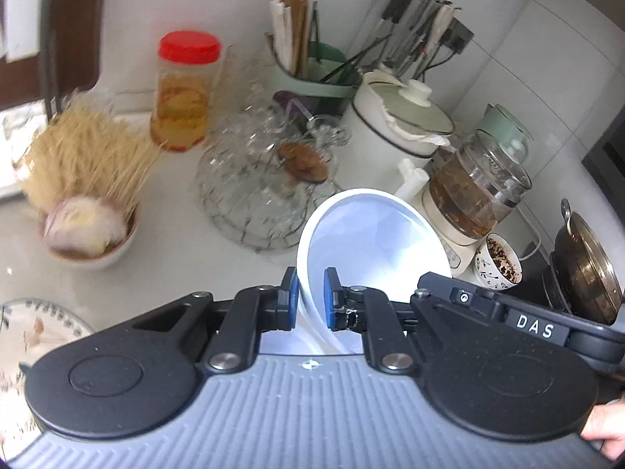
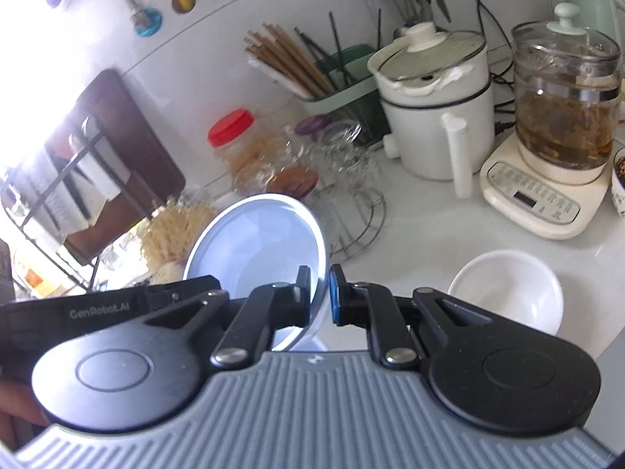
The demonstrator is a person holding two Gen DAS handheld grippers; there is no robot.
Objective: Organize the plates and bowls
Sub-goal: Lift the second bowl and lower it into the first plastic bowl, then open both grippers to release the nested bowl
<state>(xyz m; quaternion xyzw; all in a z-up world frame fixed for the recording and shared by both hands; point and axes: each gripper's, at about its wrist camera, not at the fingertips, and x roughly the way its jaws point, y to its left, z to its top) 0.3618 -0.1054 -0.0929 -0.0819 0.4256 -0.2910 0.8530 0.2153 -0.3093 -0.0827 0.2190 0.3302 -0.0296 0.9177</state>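
Crowded white counter, both grippers' fingers clamped on opposite rims of 1 white bowl aloft.

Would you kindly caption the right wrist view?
Right gripper shut on a white bowl's rim; another white bowl sits on the counter.

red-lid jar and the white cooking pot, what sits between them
In the left wrist view, a pile of clear glassware on a wire rack lies between the red-lid jar and the white cooking pot.
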